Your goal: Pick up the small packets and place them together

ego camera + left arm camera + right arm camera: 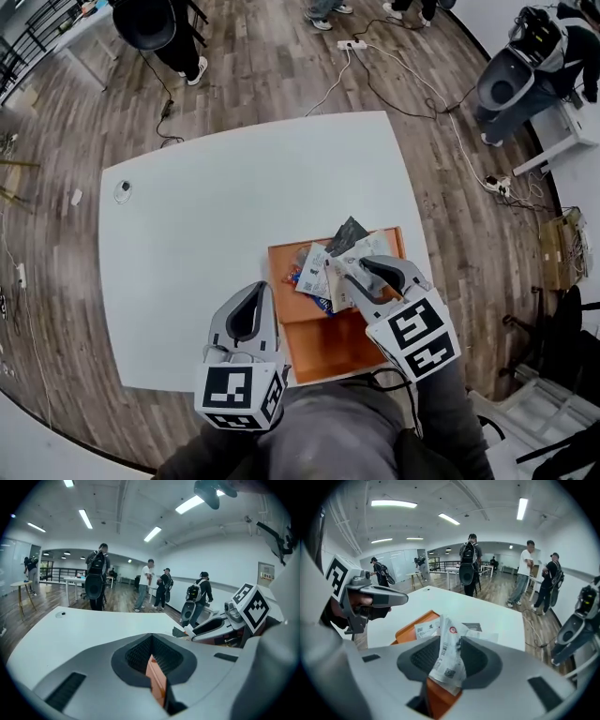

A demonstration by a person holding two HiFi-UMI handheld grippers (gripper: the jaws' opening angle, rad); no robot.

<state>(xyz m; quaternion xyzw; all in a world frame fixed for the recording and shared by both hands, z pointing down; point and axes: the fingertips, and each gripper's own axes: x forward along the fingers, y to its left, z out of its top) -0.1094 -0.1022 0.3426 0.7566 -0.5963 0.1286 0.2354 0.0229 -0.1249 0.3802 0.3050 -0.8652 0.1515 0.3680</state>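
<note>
An orange tray (328, 352) lies on the white table (206, 206) near its front right edge. Several small packets (314, 272) are heaped at the tray's far end, a dark one (349, 234) furthest back. My right gripper (352, 274) hangs over that heap. In the right gripper view, a crumpled white packet (449, 658) stands upright between the jaws of this gripper (447, 644), which are parted and loose around it. My left gripper (258, 289) hovers at the tray's left edge, shut and empty. In the left gripper view, the gripper (151, 649) shows only the orange tray (157, 679) below it.
A small round object (123, 190) sits at the table's far left corner. Cables and a power strip (352, 44) run over the wooden floor beyond the table. Several people stand farther back (96, 581). Grey equipment (511, 89) is on the right.
</note>
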